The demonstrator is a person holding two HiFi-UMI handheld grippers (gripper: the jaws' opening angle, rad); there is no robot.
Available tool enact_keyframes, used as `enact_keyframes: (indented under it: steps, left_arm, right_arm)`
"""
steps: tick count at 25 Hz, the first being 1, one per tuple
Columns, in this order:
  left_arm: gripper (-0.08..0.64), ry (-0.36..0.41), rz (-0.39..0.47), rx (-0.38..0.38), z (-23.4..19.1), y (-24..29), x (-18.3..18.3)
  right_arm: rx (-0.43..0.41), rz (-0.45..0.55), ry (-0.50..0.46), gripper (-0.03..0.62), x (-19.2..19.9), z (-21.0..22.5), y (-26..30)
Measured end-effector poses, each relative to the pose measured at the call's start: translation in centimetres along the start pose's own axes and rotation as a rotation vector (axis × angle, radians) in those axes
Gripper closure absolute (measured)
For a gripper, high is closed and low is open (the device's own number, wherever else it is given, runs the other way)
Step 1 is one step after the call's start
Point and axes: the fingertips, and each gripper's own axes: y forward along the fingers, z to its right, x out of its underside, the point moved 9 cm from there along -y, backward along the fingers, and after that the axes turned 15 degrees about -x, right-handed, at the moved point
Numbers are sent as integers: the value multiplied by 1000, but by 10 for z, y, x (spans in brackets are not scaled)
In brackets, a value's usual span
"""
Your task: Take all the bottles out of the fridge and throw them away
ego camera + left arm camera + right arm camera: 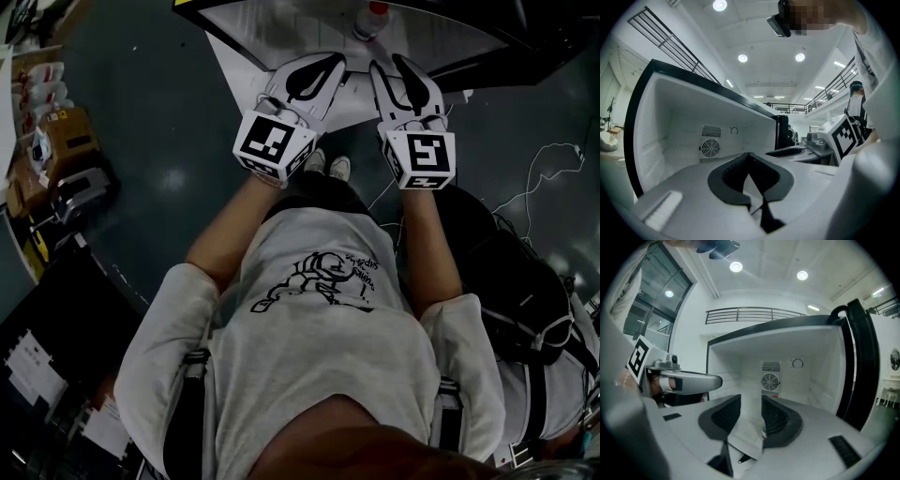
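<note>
**One bottle [367, 22] in sight, nearer the right gripper [394, 70]**

Head view: both grippers sit side by side in the upper middle of the frame and point up-frame into the open fridge [281, 26]. Its white interior runs along the top edge. The bottle stands at the very top of the frame, red cap toward the camera, so its long axis looks upright. It lies up-frame of the gap between the two grippers. It is a little closer to the right gripper's tips than to the left gripper [323, 67], and sits slightly left of the line the right one points along.

Left gripper view: the left gripper [749, 157] has its jaws closed together with nothing between them. Past them is the bare fridge [675, 122] wall with a round fan grille [710, 148]. The right gripper shows at the right of the frame, and no bottle shows here.

Right gripper view: the right gripper [751, 411] has its jaws standing apart at a middling width, pressing on nothing. The fridge [811, 362] floor and the fan grille [770, 381] show through and above the gap. A small reddish sliver low against the right-hand jaw may be the bottle (too small to be sure).

The reach looks like the right gripper's job. It would go forward and a touch toward the frame's left, with the jaws closing across the upright body from either side.
</note>
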Motion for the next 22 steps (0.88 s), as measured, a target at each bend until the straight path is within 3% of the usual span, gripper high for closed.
enact_keyframes:
  steps: [22]
  left_arm:
    - [551,6,-16,-42,-23,42,28]
  right_arm:
    - [28,-40,-55,439,19,43,54]
